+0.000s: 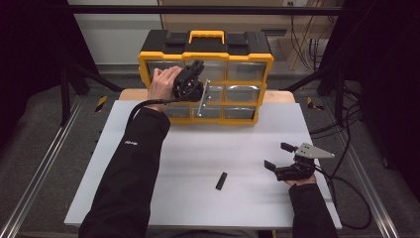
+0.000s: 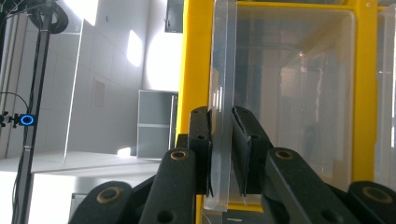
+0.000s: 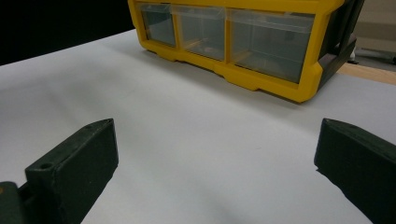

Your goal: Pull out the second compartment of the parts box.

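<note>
On the white table (image 1: 198, 163), at its far edge, stands the largest thing here: a yellow and black drawer cabinet (image 1: 205, 74) with a yellow carry handle on top and rows of clear plastic drawers. No brand or lettering can be read on it in any view. The only writing in sight is a small white mark on the person's dark left sleeve (image 1: 131, 143), too small to make out.

Up against the cabinet's upper left part, the left gripper (image 1: 198, 67) is held by the left hand (image 1: 162, 82). In the left gripper view its jaws stand narrow, pressed from both sides on the clear front lip of a drawer (image 2: 223, 116), which runs upright between the pads beside the yellow frame.

Near the table's right front, well apart from the cabinet, the right gripper (image 1: 278, 156) rests low with its jaws spread wide and nothing between them; the right gripper view shows bare table in the gap.

Smallest, a short black bar (image 1: 221, 180) lies flat on the table, to the left of the right gripper and not touching it.
</note>
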`<control>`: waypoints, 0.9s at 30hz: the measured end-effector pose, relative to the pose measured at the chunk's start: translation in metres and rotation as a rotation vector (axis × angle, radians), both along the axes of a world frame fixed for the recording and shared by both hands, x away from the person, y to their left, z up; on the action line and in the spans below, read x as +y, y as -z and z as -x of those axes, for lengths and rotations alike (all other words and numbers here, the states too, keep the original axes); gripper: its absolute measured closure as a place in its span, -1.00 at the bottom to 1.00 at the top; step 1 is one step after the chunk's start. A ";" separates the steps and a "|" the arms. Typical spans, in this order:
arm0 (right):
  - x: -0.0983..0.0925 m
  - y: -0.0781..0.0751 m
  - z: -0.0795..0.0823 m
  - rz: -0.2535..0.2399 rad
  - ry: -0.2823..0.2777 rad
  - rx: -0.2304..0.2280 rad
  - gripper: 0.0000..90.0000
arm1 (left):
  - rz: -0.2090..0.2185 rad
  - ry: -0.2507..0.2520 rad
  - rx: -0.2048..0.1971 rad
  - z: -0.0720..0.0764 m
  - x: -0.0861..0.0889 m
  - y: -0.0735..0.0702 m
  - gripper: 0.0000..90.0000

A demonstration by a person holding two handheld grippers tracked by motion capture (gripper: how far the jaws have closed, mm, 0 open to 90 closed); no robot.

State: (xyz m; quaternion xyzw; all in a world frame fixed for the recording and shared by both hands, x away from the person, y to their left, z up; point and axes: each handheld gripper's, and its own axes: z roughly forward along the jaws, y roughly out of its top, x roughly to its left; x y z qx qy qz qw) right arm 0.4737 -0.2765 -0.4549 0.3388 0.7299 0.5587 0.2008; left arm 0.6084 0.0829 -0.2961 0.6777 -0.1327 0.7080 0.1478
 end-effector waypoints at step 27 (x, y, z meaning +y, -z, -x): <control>0.000 0.001 0.000 0.003 -0.004 0.005 -0.99 | -0.043 0.013 -0.019 0.016 0.003 0.000 0.75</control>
